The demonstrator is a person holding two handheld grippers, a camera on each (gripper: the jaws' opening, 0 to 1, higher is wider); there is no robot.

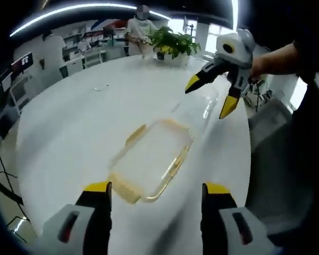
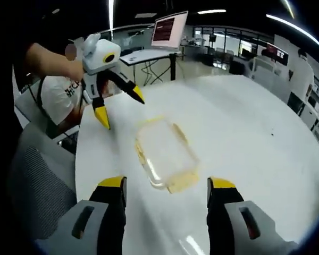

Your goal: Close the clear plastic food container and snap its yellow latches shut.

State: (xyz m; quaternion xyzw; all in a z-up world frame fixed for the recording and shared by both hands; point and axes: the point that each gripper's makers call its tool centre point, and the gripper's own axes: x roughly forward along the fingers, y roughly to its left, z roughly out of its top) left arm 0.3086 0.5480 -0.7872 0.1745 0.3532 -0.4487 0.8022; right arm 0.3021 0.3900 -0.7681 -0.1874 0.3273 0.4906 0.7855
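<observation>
A clear plastic container (image 1: 151, 159) with yellow latches at its ends lies flat on the white table (image 1: 69, 122), just ahead of my left gripper (image 1: 157, 188), whose jaws stand open with nothing between them. Beyond it hangs my right gripper (image 1: 210, 98), open and above the table, held by a hand. A faint clear shape (image 1: 202, 106) lies under it; I cannot tell what it is. In the right gripper view the container (image 2: 165, 154) sits ahead of my open right gripper (image 2: 166, 183). My left gripper (image 2: 120, 107) hovers open past its far left corner.
A potted plant (image 1: 173, 45) stands at the table's far edge, with a person (image 1: 141, 26) behind it. A grey mesh chair (image 2: 32, 180) is by the table's left edge. A desk with a lit screen (image 2: 170, 29) stands beyond the table (image 2: 255, 122).
</observation>
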